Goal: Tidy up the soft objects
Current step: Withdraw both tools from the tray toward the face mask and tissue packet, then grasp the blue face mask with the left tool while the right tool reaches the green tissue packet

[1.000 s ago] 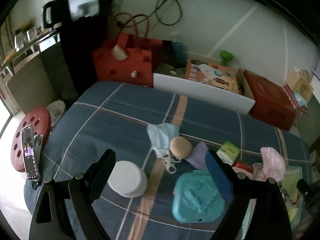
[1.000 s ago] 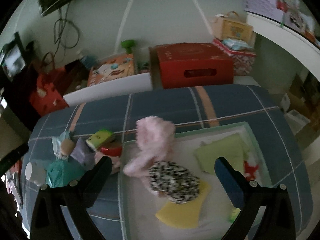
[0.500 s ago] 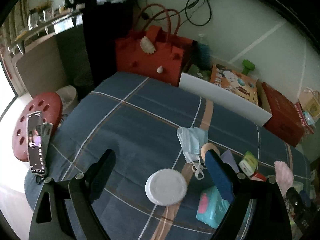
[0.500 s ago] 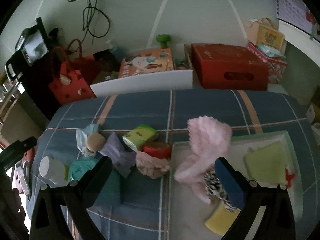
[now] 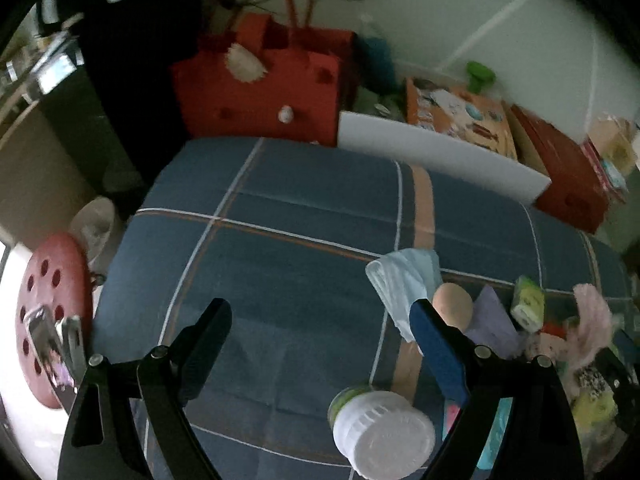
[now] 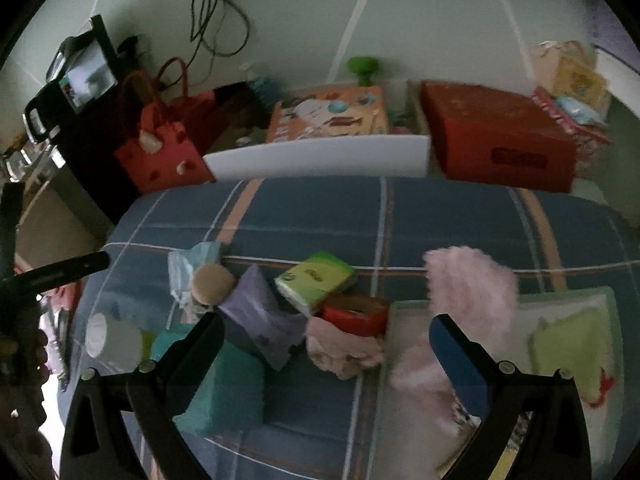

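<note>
Soft things lie in a pile on the blue plaid bed [image 6: 320,216]: a blue face mask [image 6: 192,264], a tan round puff [image 6: 212,282], a purple pouch [image 6: 260,312], a crumpled pink cloth [image 6: 344,348] and a teal pack [image 6: 224,388]. A pink fluffy piece [image 6: 472,292] hangs over the edge of the pale green tray [image 6: 576,294], which holds a yellow-green cloth [image 6: 572,352]. My right gripper [image 6: 326,326] hovers open above the pink cloth. My left gripper [image 5: 320,316] is open over bare bedding, left of the mask [image 5: 404,280] and puff [image 5: 454,304].
A white-lidded jar [image 5: 384,436], a green tissue pack [image 6: 316,280] and a red tin [image 6: 356,314] sit among the pile. Behind the bed stand a red felt bag [image 5: 260,88], a white board [image 6: 320,160] and a red box [image 6: 500,140]. A red stool [image 5: 44,320] carries a phone.
Both views have swung left. The right gripper left the tray and now hangs over the pile. In the left view the jar slid to the bottom and the pile shifted right.
</note>
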Demonstrator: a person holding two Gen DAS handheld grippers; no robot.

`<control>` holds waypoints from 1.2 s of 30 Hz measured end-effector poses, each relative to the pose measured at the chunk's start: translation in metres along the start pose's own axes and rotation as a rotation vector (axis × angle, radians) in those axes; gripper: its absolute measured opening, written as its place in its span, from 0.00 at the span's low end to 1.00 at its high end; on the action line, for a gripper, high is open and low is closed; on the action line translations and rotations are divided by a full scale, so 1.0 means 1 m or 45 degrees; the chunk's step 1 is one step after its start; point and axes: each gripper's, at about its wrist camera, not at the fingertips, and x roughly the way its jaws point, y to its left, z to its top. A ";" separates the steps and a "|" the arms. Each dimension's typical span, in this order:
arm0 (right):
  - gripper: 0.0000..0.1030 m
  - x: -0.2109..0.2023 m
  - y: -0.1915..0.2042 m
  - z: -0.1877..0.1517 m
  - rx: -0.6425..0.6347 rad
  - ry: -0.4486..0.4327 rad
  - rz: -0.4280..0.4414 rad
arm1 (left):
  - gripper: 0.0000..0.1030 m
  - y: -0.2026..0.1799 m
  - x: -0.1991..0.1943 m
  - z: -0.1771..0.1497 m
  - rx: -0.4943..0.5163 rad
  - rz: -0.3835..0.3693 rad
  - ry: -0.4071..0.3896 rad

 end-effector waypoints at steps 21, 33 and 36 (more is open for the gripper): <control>1.00 0.116 0.004 0.056 -0.130 0.573 0.093 | 0.88 -0.016 0.098 0.034 -0.127 -0.156 0.479; 1.00 0.152 0.010 0.053 -0.205 0.661 0.079 | 0.78 -0.037 0.131 0.036 -0.114 -0.145 0.570; 0.98 0.157 0.011 0.053 -0.210 0.662 0.080 | 0.68 -0.041 0.135 0.038 -0.123 -0.160 0.579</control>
